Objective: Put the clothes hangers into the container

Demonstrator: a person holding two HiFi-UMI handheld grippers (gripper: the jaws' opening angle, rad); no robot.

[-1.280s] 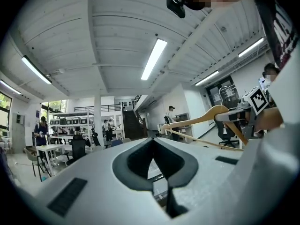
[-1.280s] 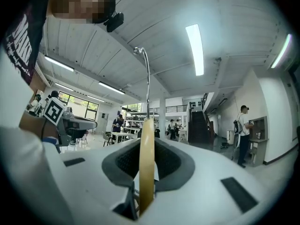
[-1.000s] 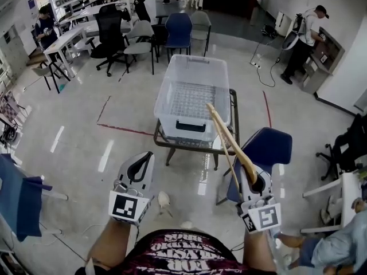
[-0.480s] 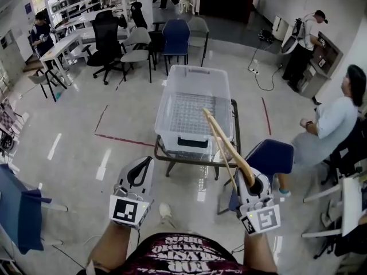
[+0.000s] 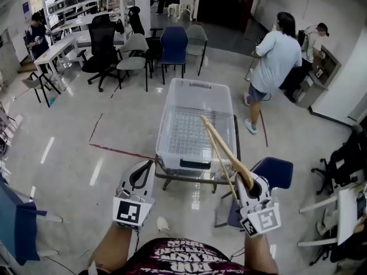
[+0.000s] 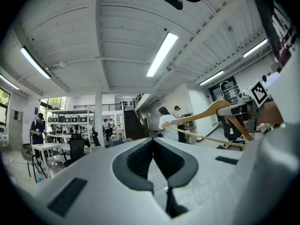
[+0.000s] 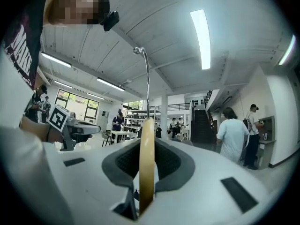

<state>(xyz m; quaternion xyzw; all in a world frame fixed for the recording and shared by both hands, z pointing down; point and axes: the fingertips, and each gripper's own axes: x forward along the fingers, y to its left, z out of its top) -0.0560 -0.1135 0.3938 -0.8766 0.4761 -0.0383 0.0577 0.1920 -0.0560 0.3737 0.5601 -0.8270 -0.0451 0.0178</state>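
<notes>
The right gripper (image 5: 250,182) is clamped tight on one end of a wooden hanger (image 5: 222,146). The hanger's long side points up and away from its jaws, toward the clear container (image 5: 170,119). The container sits on a small table (image 5: 235,125), in front of this gripper and a little to its left. The hanger's far tip shows over the container's near right part. The left gripper (image 5: 140,175) has its jaws together with nothing in them, and the container is in front of it and a little to its right. The right gripper is the one with the hanger, so it likely needs to go forward and a bit left before letting go.
</notes>
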